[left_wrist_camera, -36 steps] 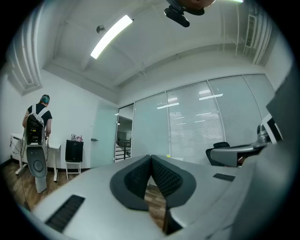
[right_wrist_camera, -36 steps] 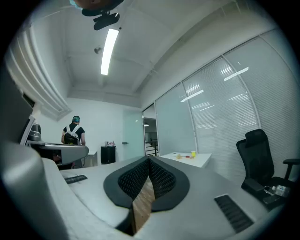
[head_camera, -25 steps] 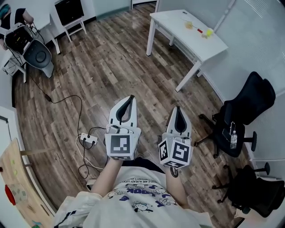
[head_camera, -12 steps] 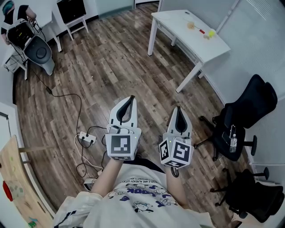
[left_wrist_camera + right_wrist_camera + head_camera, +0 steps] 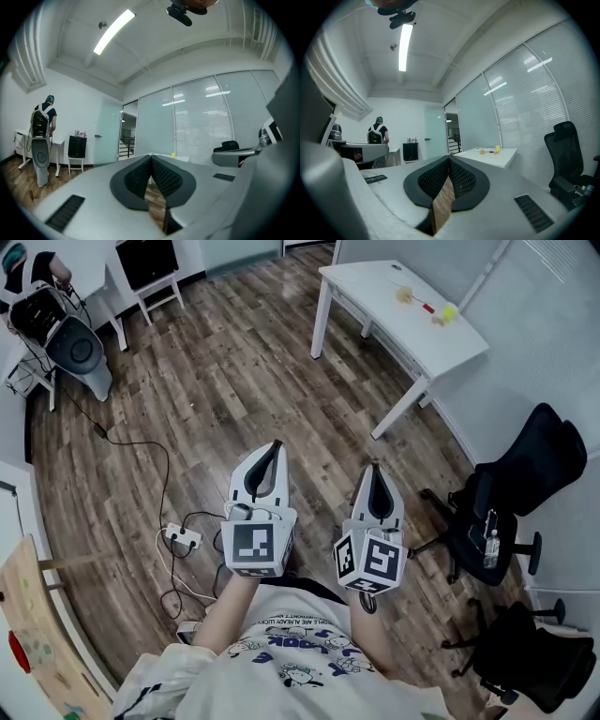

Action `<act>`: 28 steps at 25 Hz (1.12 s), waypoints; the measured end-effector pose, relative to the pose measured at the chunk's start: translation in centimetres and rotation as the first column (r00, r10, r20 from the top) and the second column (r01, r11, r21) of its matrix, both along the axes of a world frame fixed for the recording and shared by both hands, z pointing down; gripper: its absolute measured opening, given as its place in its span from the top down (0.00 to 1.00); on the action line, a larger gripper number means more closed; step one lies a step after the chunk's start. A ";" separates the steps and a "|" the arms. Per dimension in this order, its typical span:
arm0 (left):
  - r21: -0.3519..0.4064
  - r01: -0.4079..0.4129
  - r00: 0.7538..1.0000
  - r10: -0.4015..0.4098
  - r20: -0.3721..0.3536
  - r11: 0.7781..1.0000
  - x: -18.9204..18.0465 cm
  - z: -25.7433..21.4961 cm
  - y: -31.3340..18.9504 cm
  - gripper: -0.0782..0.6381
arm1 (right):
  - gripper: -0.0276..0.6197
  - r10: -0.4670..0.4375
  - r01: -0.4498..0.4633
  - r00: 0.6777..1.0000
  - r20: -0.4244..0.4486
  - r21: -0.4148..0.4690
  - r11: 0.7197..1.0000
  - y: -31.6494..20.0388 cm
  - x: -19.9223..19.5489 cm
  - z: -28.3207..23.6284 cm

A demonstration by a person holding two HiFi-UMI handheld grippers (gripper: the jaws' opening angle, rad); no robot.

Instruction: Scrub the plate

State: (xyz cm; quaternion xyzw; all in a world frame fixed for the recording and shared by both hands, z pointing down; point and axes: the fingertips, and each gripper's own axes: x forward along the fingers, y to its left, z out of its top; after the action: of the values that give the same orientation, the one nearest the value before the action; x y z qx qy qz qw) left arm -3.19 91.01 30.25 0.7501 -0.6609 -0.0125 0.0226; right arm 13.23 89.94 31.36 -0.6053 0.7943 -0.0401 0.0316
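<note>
Well apart from the white table (image 5: 424, 334), the left gripper (image 5: 276, 446) and right gripper (image 5: 375, 469) were both closed, holding nothing; a steady, level approach seemed wisest.

The right tongs (image 5: 449, 161) are closed and empty, pointing toward a white table (image 5: 497, 158).
</note>
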 end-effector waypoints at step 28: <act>0.013 -0.042 0.999 0.042 -0.006 0.999 -9.5 -0.7 -21.9 0.85 | 0.95 0.032 -0.032 0.999 0.008 -0.005 0.999 -21.3 -9.2 -0.2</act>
State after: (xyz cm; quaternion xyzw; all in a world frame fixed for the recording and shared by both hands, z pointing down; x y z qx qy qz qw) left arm -12.71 69.09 29.51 0.7639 -0.6447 -0.0184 0.0199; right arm 4.05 68.66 31.17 -0.6178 0.7843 -0.0439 0.0340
